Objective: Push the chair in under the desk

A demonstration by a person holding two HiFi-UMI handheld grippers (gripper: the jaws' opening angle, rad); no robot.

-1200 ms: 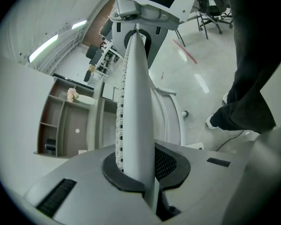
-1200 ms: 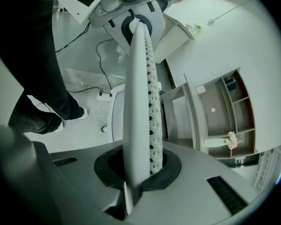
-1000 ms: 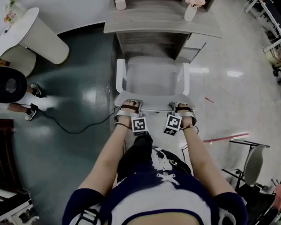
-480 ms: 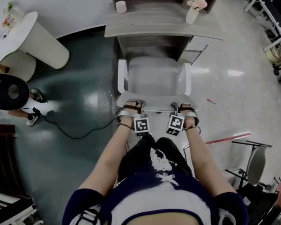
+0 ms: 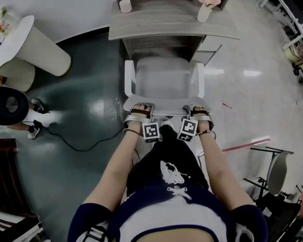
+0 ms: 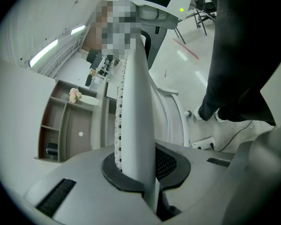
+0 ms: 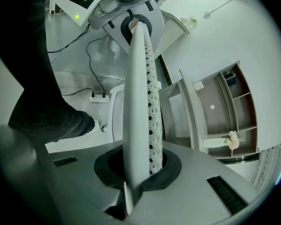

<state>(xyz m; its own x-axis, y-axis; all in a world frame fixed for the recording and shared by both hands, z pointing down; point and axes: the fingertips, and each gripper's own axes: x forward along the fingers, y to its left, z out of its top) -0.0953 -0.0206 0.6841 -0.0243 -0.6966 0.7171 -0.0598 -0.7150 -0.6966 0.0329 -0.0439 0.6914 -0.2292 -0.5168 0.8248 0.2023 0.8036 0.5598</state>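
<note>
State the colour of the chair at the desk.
White; the head view shows the chair best.

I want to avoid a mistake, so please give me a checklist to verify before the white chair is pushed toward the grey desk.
1. Left gripper shut on the backrest of the white mesh-backed plastic chair: ok.
2. Right gripper shut on the same backrest: ok.
3. Chair lined up with the opening of the grey wooden desk: ok.
4. Space under the desk free: cannot tell, it is shadowed.
5. Black floor cable clear of the chair base: cannot tell, the base is hidden.
</note>
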